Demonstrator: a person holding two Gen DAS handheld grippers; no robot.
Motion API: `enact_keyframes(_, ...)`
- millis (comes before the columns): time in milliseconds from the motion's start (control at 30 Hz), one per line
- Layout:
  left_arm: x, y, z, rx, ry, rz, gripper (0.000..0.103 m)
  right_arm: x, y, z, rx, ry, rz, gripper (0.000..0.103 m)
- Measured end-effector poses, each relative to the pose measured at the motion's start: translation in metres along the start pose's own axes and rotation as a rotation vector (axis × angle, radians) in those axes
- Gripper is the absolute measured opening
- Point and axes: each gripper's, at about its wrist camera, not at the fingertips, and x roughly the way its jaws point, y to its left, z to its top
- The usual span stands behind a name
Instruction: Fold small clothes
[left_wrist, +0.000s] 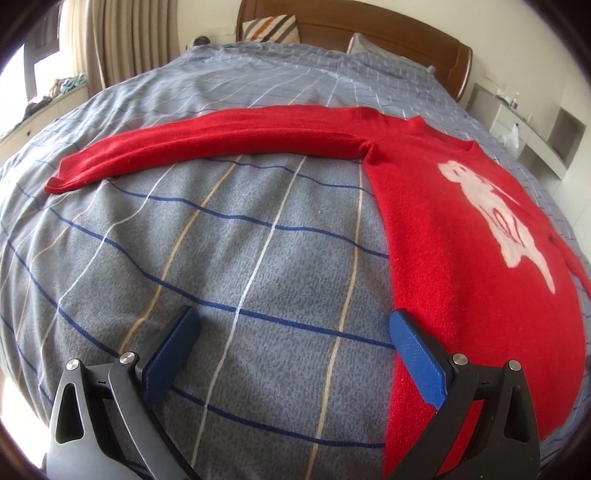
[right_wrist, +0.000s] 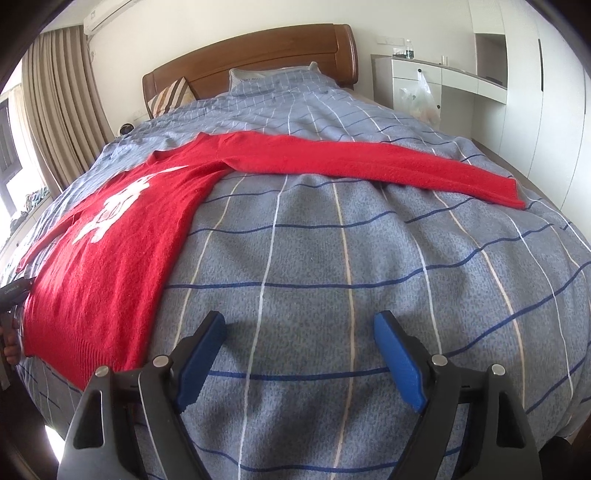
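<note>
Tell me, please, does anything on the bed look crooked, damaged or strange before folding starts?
Nothing stands out. The red sweater lies flat, front up, on the checked bedspread, both sleeves stretched out sideways. No tears or stains show. The left gripper and right gripper are open and empty.

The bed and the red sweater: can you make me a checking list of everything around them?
Surface: bed cover, grey-blue with crossing stripes, lightly wrinkled.
Job's things: red sweater lying flat, white figure up, both sleeves spread out sideways.
Clutter: nothing seen on the cover.
Grippers: left gripper open above bare cover beside the sweater's edge; right gripper open, empty.
Cables: nothing seen.
Surroundings: wooden headboard, striped pillow, curtains, white cabinets.
</note>
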Motion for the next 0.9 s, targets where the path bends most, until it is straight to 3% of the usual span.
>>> enact_keyframes(467, 0.000, -0.005, -0.010, 0.005, -0.063, 0.040, 0.103, 0.009, 0.011, -0.009, -0.052, 0.007, -0.024, 0.101)
enact_keyframes(900, -0.004, -0.016, -0.010, 0.074, -0.081, 0.107, 0.103, 0.010, 0.012, -0.013, -0.058, -0.013, -0.031, 0.103)
